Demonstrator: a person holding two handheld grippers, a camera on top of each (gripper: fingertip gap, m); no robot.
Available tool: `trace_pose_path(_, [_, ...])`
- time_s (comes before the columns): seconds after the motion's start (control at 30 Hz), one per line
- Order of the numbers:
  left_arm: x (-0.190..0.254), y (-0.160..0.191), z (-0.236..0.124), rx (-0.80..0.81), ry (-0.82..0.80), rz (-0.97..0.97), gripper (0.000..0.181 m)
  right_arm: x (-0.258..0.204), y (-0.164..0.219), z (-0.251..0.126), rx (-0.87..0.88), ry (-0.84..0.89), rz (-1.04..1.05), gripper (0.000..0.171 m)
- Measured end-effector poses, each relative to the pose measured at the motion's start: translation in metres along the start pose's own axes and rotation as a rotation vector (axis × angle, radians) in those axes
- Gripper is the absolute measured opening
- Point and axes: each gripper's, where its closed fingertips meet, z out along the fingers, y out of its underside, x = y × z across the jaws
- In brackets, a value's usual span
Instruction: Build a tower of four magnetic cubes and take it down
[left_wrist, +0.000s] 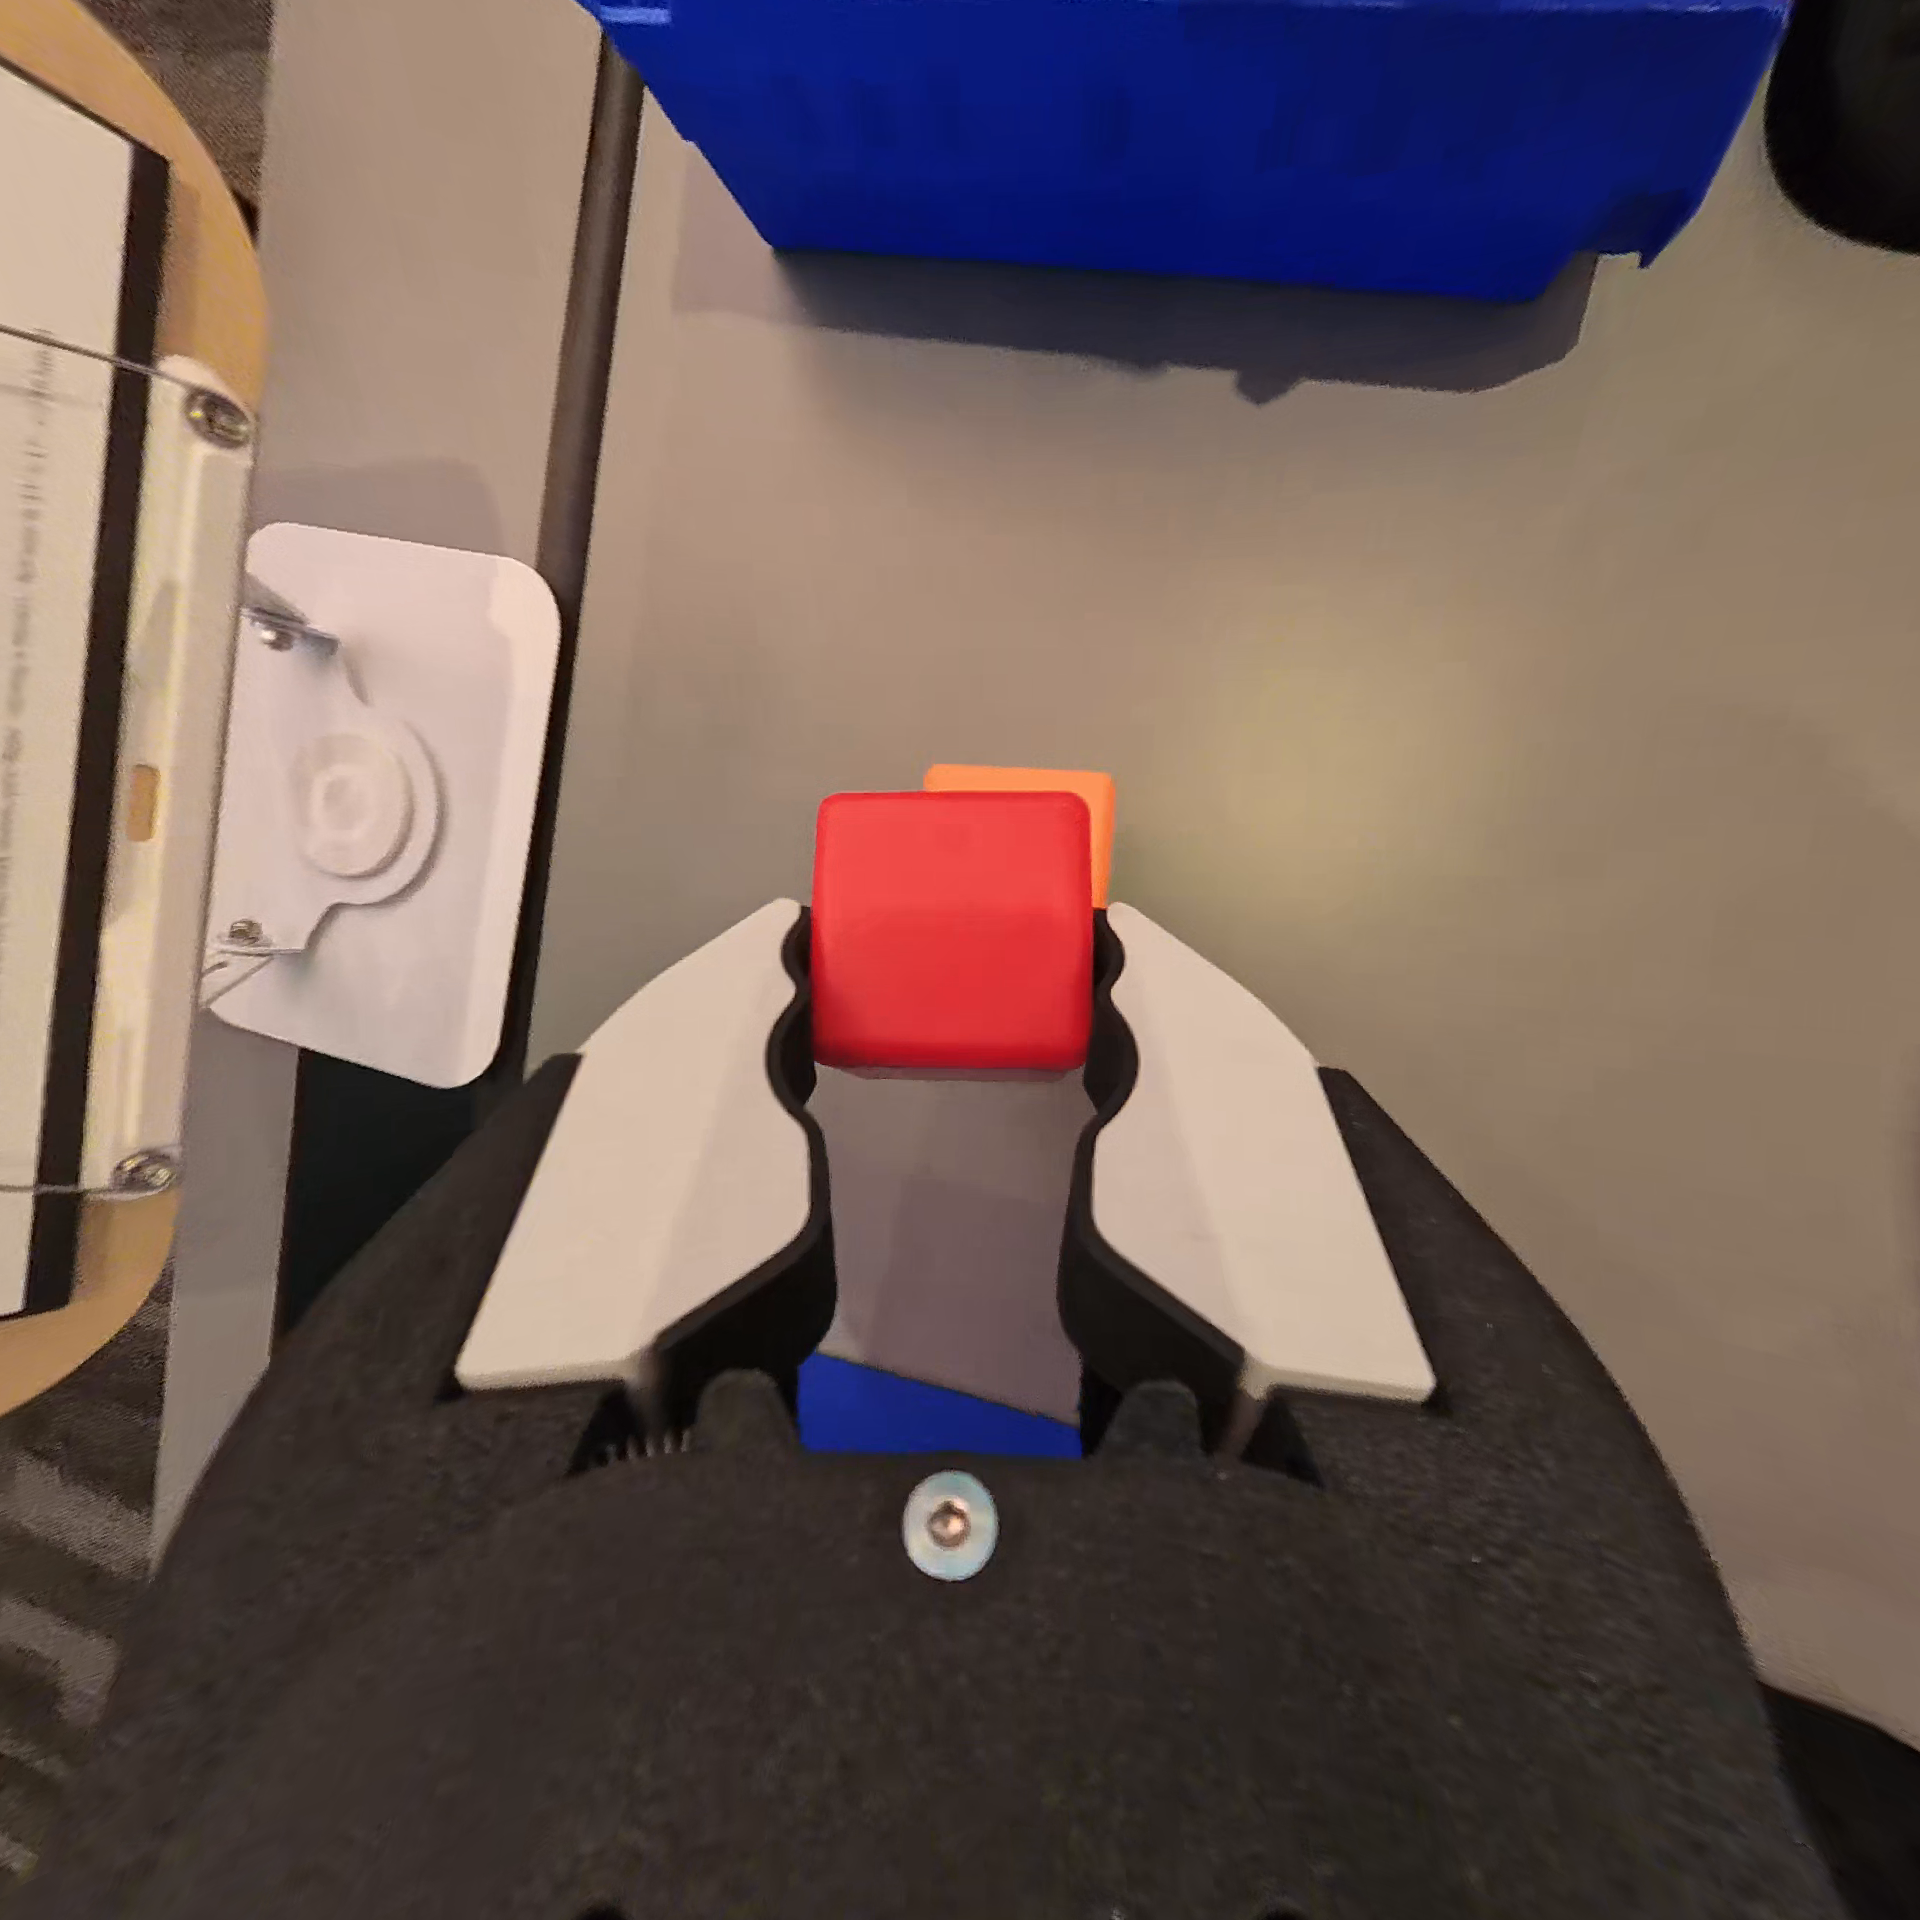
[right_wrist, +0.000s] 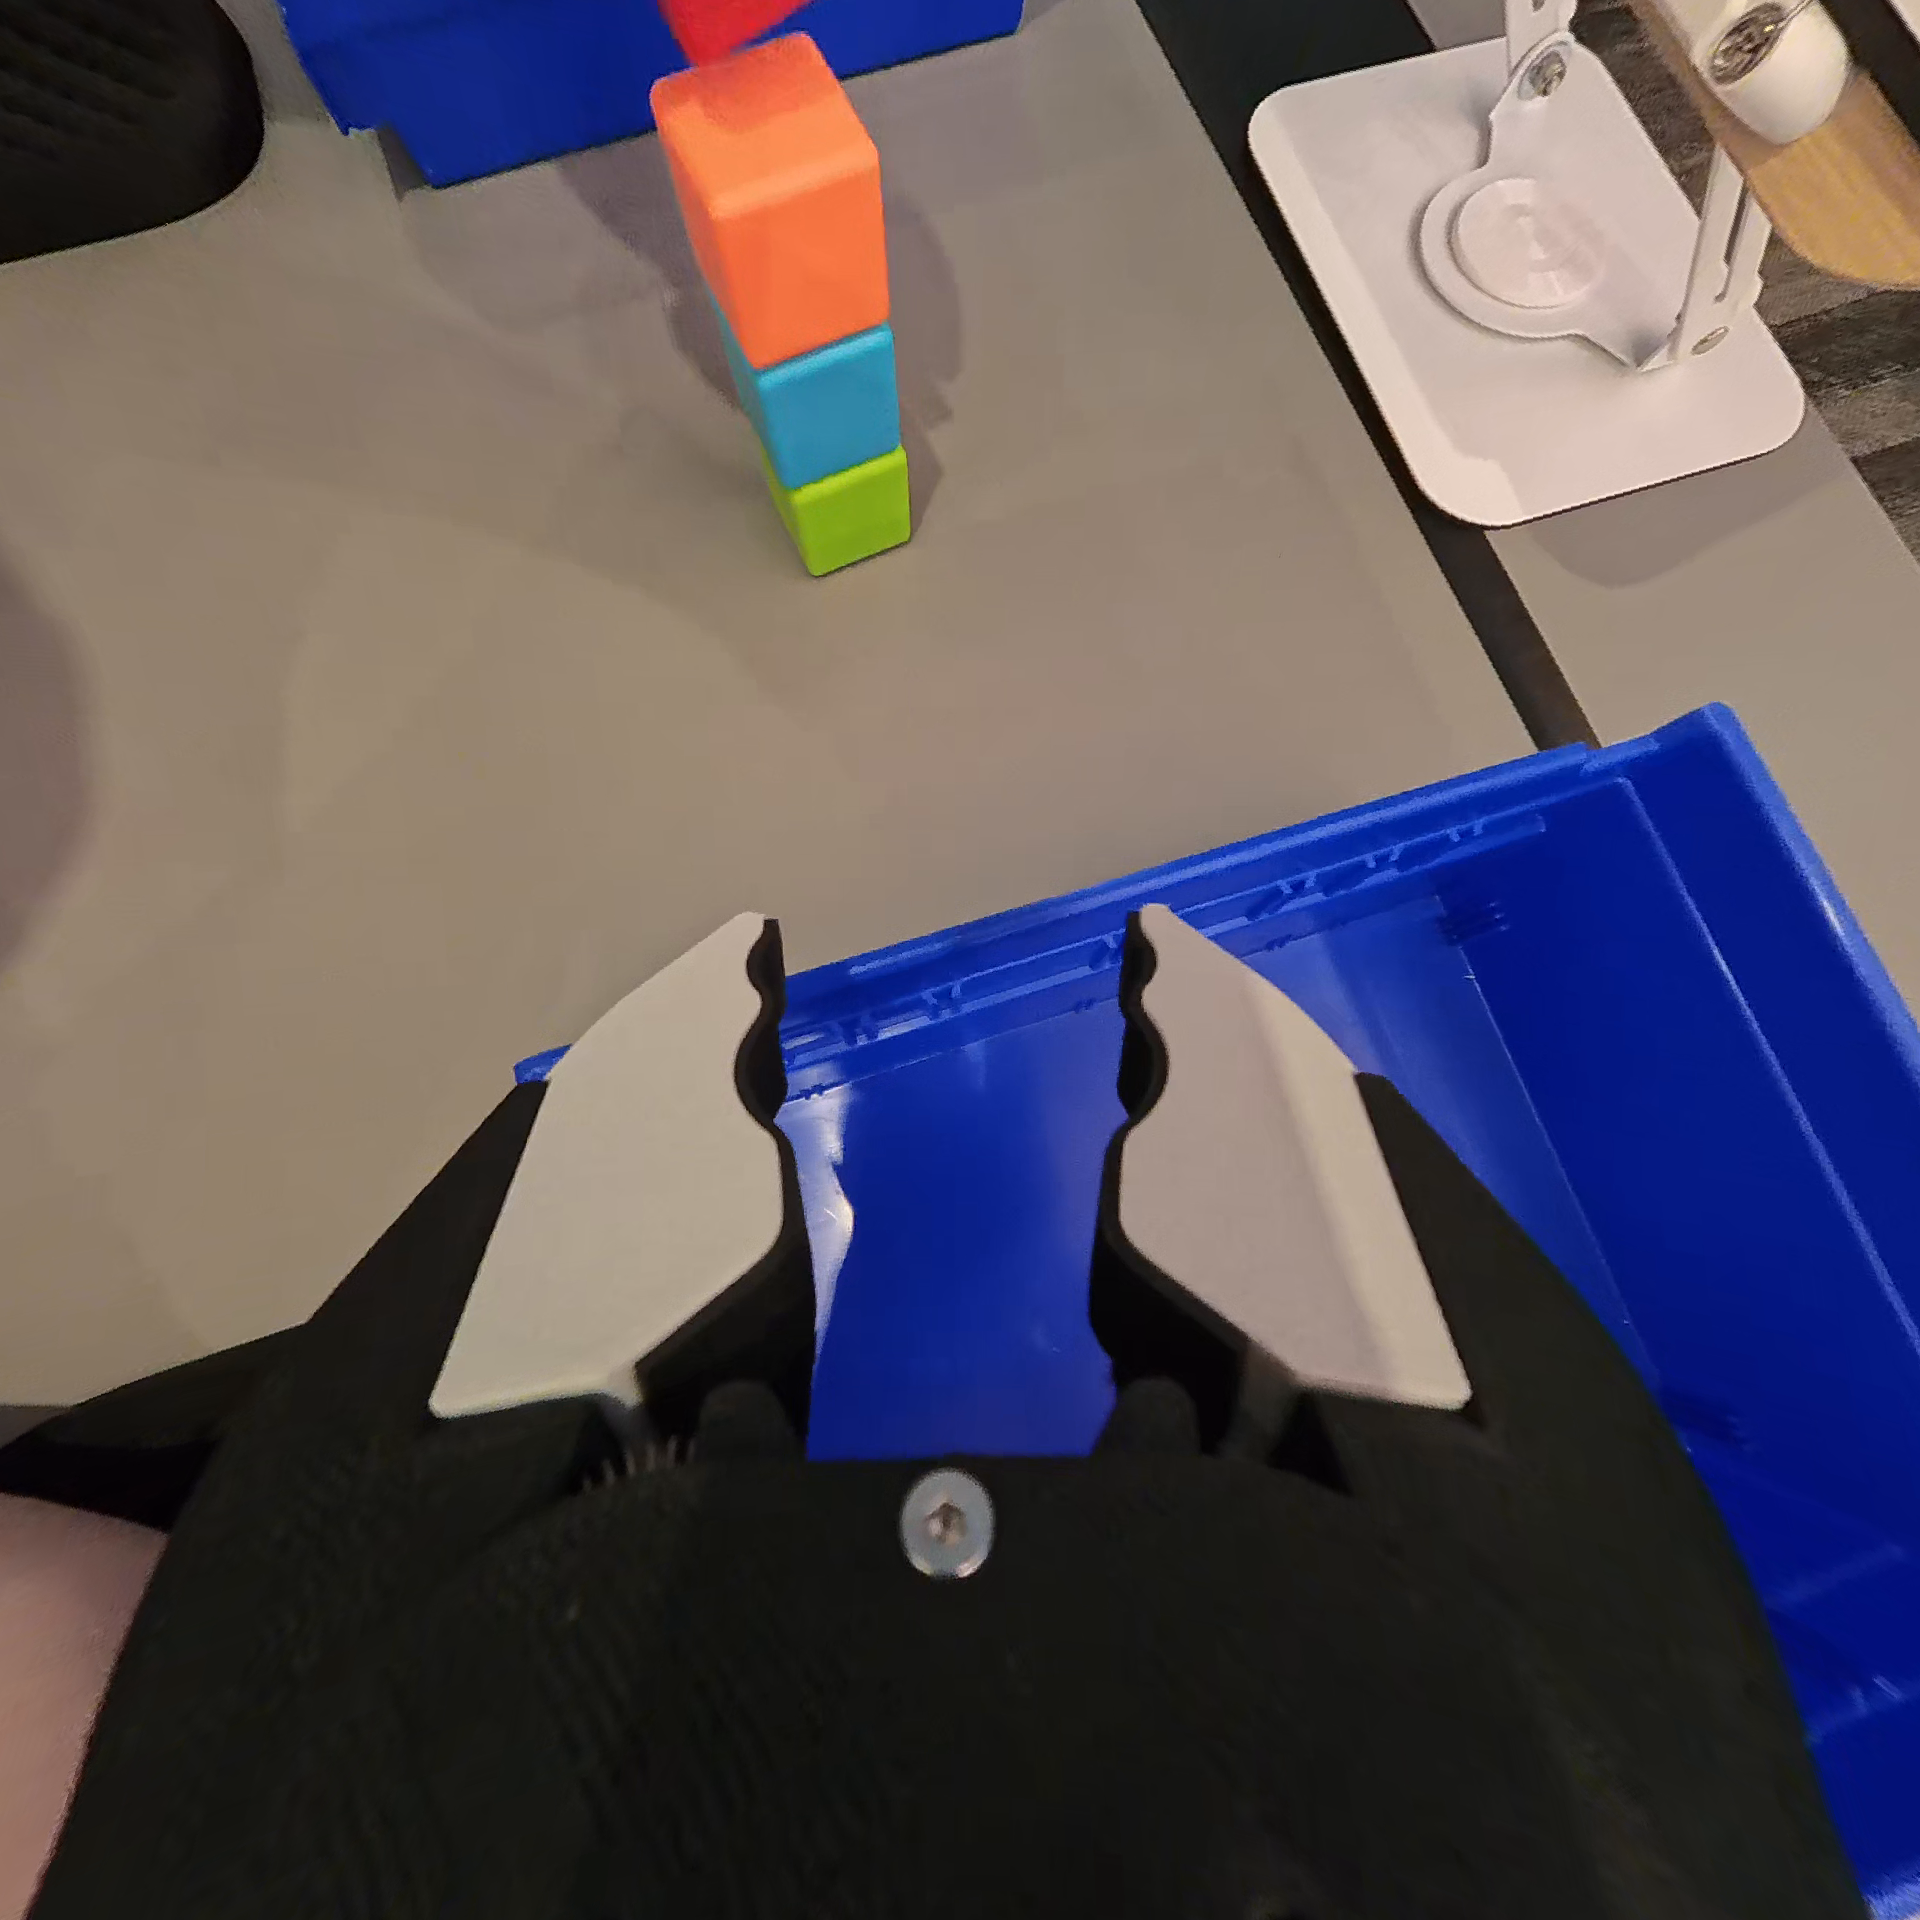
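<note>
Between the fingers of our left claw (left_wrist: 951, 971) sits the red cube (left_wrist: 951, 925), clenched on both side faces. Just beyond and below it, a sliver of the orange cube (left_wrist: 1103, 831) peeks out to the claw's right, so the red one looks offset from the stack, not squared over it; whether they touch we cannot tell. Behind the claw's base, a blue edge shows faintly. Far ahead stands a blue bin (left_wrist: 1195, 145) on the grey table (left_wrist: 1455, 623); off to the left, a white stand base (left_wrist: 395, 800). Our right claw (right_wrist: 951, 997) is released and holds nothing, hanging over the near blue bin (right_wrist: 1558, 1039). Well ahead of it, the tower: green cube (right_wrist: 847, 509) on the table, teal cube (right_wrist: 826, 400) on that, orange on top, the red cube at the frame's upper edge. We judge this the fourth cube's placement or its removal; the pictures do not settle which. If placing, the next move calls for shifting red over orange, lowering squarely, letting the magnets seat.
</note>
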Motion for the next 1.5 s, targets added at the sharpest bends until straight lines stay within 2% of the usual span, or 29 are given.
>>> trace_pose_path(0.37, [0.006,-0.001,0.023,0.015,0.054,0.001,0.051,0.000,0.000,-0.005,0.015,-0.005,0.001,0.063])
trace_pose_path(0.43, [0.005,-0.001,0.022,0.029,0.044,-0.009,0.070,0.000,0.000,-0.005,0.014,-0.005,0.001,0.063])
trace_pose_path(0.53, [0.008,-0.003,0.018,0.112,0.029,-0.060,0.074,0.000,0.000,-0.004,0.009,-0.008,-0.003,0.064])
trace_pose_path(0.6, [0.005,0.000,0.017,0.187,-0.036,-0.100,0.082,0.000,-0.001,-0.003,0.009,-0.008,-0.005,0.064])
trace_pose_path(0.67, [0.007,0.004,0.020,0.277,-0.083,-0.162,0.082,-0.001,-0.002,-0.003,0.012,-0.011,-0.007,0.063])
trace_pose_path(0.73, [0.007,0.009,0.029,0.341,-0.127,-0.234,0.080,-0.001,-0.002,-0.002,0.012,-0.016,-0.007,0.064])
trace_pose_path(0.97, [0.000,0.013,0.064,0.518,-0.165,-0.472,0.095,0.003,-0.007,0.001,0.007,0.025,-0.026,0.063])
trace_pose_path(1.1, [0.004,0.002,0.069,0.706,-0.077,-0.526,0.081,0.000,-0.010,0.001,0.014,0.021,-0.037,0.063])
trace_pose_path(1.17, [0.002,0.002,0.070,0.748,-0.097,-0.510,0.077,0.001,-0.009,0.002,0.011,0.021,-0.036,0.063])
trace_pose_path(1.23, [0.004,0.000,0.069,0.781,-0.091,-0.498,0.065,0.000,-0.011,0.003,0.013,0.016,-0.039,0.063])
trace_pose_path(1.4, [0.011,-0.002,0.069,0.792,-0.069,-0.470,0.062,-0.008,-0.019,0.006,0.022,-0.008,-0.070,0.063])
trace_pose_path(1.5, [0.016,-0.001,0.067,0.771,-0.060,-0.481,0.061,-0.019,-0.038,0.007,0.069,-0.024,-0.121,0.062])
